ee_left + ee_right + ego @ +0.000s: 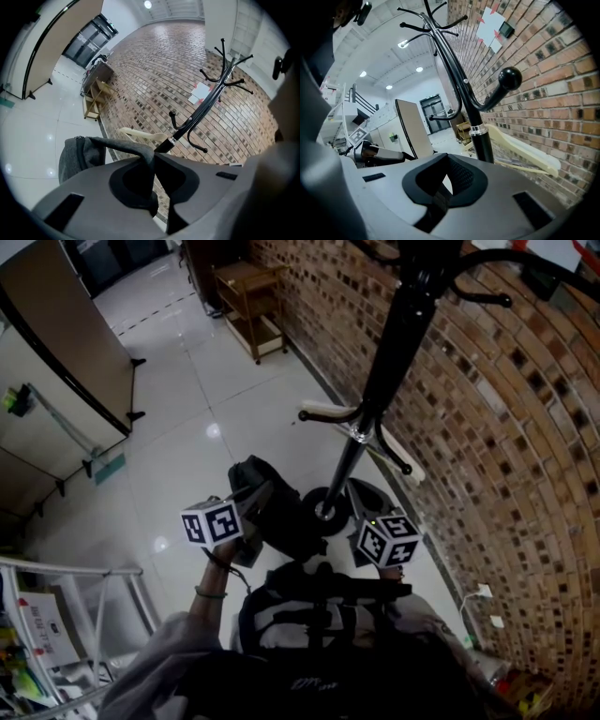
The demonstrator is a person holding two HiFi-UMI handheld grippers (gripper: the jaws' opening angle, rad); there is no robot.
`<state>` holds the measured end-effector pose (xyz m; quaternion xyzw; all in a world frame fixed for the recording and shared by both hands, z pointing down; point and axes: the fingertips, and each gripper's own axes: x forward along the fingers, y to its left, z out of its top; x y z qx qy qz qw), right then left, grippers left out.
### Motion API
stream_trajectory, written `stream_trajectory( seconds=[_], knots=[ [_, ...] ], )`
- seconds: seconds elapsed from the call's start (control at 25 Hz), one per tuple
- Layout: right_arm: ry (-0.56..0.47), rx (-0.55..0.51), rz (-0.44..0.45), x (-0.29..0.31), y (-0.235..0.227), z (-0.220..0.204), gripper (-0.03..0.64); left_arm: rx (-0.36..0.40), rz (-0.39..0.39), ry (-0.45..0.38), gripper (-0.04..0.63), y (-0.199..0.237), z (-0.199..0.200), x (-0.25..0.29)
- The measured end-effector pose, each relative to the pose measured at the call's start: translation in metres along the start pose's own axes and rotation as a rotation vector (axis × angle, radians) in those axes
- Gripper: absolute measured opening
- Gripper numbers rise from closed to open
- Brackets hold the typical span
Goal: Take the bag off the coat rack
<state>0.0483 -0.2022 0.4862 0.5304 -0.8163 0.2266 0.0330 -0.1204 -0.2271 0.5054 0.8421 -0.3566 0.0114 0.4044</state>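
Item: bag (pixel 270 510), dark grey. It was off the hooks and low beside the foot of the coat rack (pixel 394 343), between the two grippers. Its underside was hidden, so contact with the floor (pixel 206 409) could not be judged. The rack's round base (pixel 330 510) was partly covered by the bag, and its crown of hooks was cut off at the top edge of the head view. Left gripper (pixel 153 161): jaws pressed together on the bag's grey strap (pixel 123 146), which ran from the pads over to the bag's slumped body at lower left of that view. Right gripper (pixel 443 185): jaws drawn close on a dark webbing band (pixel 436 202). The band's far end ran out of sight below the pads, so what it belonged to could not be confirmed. The lower head view was filled by dark gear on the person's chest, too shadowed to identify. Surroundings: a cream hanger (pixel 328 413) hung on a low hook of the rack, lying across the pole just in front of the brick wall (pixel 506 446). A wooden shelf unit (pixel 248 301) stood against the same wall, well apart. A tan partition panel (pixel 66 334) stood at far left. White papers (pixel 490 26) were pinned high on the bricks.
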Motion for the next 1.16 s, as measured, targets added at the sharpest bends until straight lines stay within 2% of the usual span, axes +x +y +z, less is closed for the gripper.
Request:
stream_trajectory(
  seconds=[0.68, 1.16],
  knots=[
    [0.007, -0.004, -0.003, 0.002, 0.005, -0.002, -0.003, 0.005, -0.006, 0.064, 0.04, 0.002, -0.013, 0.003],
    [0.004, -0.009, -0.02, 0.001, 0.001, -0.002, -0.003, 0.002, 0.001, 0.075, 0.041, 0.005, -0.012, 0.007]
  ],
)
